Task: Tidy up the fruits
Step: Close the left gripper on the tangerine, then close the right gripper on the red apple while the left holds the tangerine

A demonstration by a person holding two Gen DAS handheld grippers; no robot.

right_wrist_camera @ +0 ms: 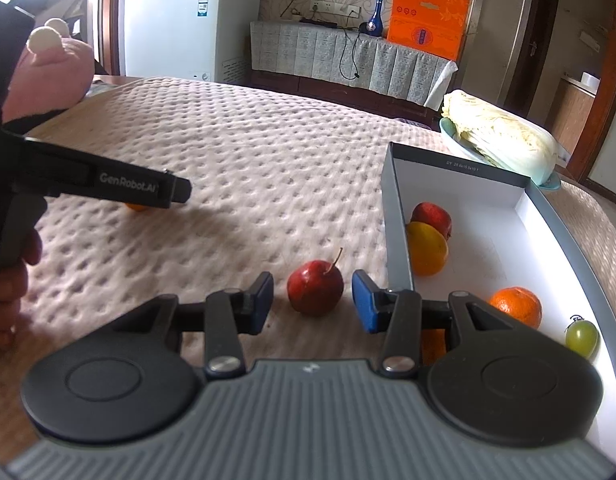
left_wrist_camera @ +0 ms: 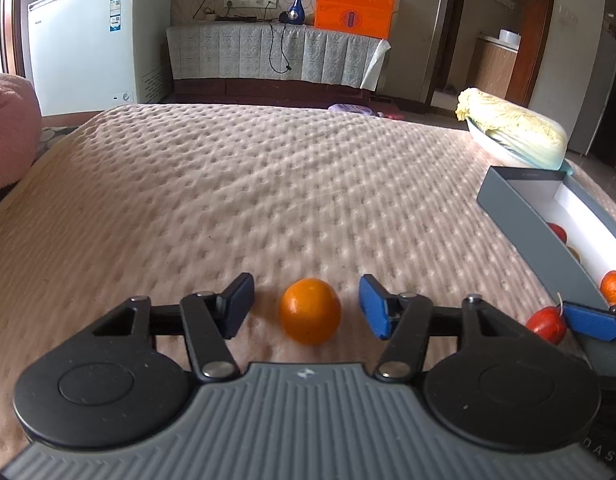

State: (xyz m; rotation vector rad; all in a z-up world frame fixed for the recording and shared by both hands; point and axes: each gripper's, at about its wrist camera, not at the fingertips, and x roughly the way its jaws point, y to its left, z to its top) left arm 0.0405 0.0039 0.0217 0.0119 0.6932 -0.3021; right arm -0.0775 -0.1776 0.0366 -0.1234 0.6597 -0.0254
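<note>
Straddling orange [left_wrist_camera: 310,310] with my left gripper [left_wrist_camera: 306,307], apple [right_wrist_camera: 316,288] with my right gripper [right_wrist_camera: 312,303]; both part-open, pads clear. Risk: round fruit rolls off bumpy quilt [left_wrist_camera: 267,184] lower centre, missing box [right_wrist_camera: 396,216].

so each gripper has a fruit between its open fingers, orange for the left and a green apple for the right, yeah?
Not quite: in the right wrist view the fruit between the right gripper's open fingers is a red apple, not green. The left gripper does straddle the orange.
</note>
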